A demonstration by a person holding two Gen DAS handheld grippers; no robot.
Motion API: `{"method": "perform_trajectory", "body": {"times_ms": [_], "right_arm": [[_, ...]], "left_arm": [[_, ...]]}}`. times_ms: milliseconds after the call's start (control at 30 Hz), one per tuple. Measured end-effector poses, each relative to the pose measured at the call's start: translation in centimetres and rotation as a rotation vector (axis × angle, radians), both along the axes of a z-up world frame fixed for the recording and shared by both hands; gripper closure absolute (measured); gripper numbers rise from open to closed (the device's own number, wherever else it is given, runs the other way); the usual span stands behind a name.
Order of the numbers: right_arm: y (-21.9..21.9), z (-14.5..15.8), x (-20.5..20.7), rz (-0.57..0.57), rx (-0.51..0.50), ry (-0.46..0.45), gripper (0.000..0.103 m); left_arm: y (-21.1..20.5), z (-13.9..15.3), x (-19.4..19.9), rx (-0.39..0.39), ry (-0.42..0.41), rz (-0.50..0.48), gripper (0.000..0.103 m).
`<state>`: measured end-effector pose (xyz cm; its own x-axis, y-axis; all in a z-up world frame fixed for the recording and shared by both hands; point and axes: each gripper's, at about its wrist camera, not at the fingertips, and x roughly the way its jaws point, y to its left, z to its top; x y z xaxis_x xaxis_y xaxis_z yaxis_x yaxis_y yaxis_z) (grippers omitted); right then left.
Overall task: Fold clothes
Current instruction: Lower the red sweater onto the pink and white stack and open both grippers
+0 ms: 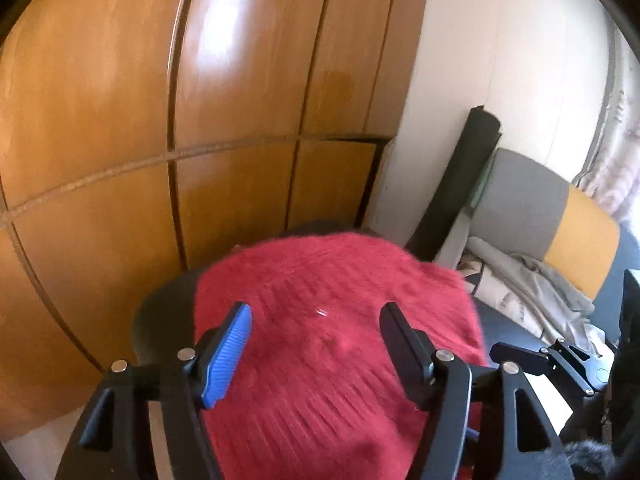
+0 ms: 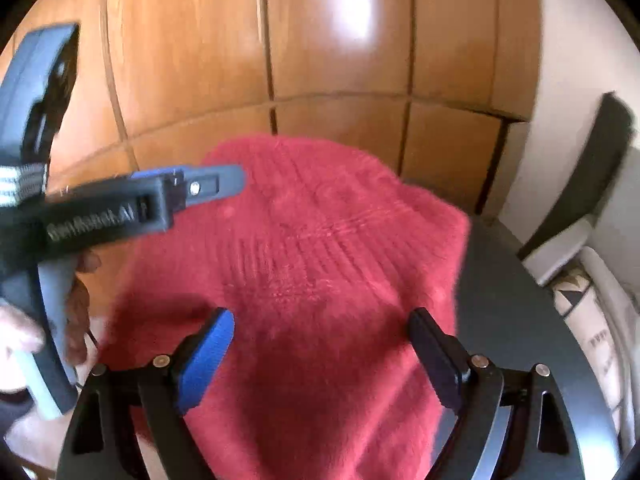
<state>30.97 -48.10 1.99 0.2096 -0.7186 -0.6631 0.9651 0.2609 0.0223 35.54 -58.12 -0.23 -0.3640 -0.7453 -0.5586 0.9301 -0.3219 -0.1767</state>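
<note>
A fuzzy red knit sweater (image 1: 328, 320) lies folded on a dark round table (image 1: 160, 312); it also shows in the right wrist view (image 2: 320, 264). My left gripper (image 1: 316, 312) is open and empty, held just above the sweater. My right gripper (image 2: 320, 320) is open and empty too, above the sweater's near part. The left gripper shows from the side in the right wrist view (image 2: 236, 180), at the sweater's left edge. Part of the right gripper (image 1: 520, 354) shows at the right of the left wrist view.
A wooden wardrobe (image 1: 200, 100) stands right behind the table. A grey and yellow chair (image 1: 560, 224) with pale cloth (image 1: 532, 284) on it stands at the right, with a dark roll (image 1: 460, 184) leaning on the wall. The table's rim (image 2: 540, 320) shows at the right.
</note>
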Motion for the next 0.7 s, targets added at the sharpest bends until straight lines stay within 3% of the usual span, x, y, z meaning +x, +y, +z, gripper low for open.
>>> {"method": "perform_trajectory", "body": {"times_ms": [100,200,267,400,467,633,700], "right_arm": [[2.8,2.1,-0.1,-0.046,-0.052,-0.028,0.013],[6.0,3.7,0.0,-0.105,-0.127,-0.06,0.0],[7.6,4.1,0.4,-0.147,-0.156,-0.088,0.0],[10.1,3.6,0.5,-0.216,-0.134,-0.142,0.0],[11.7,3.2,0.2,-0.25,-0.111,-0.167,0.0],[14.2,3.2,0.9,-0.261,-0.124,-0.115,0.0],[15.0,3.3,1.6,-0.253,-0.141,-0.086,0.0]], "left_arm": [[3.0,1.8,0.3,-0.04,-0.047,0.065,0.035],[6.1,2.9,0.5,-0.071,-0.093,0.152,0.035],[8.0,3.6,0.7,-0.073,-0.106,0.219,0.035],[11.0,4.7,0.6,-0.06,-0.1,0.15,0.036],[12.9,5.6,0.7,-0.088,-0.11,0.095,0.058],[16.7,7.9,1.5,-0.229,-0.134,-0.002,0.072],[16.8,8.4,2.1,-0.223,-0.101,-0.003,0.073]]}}
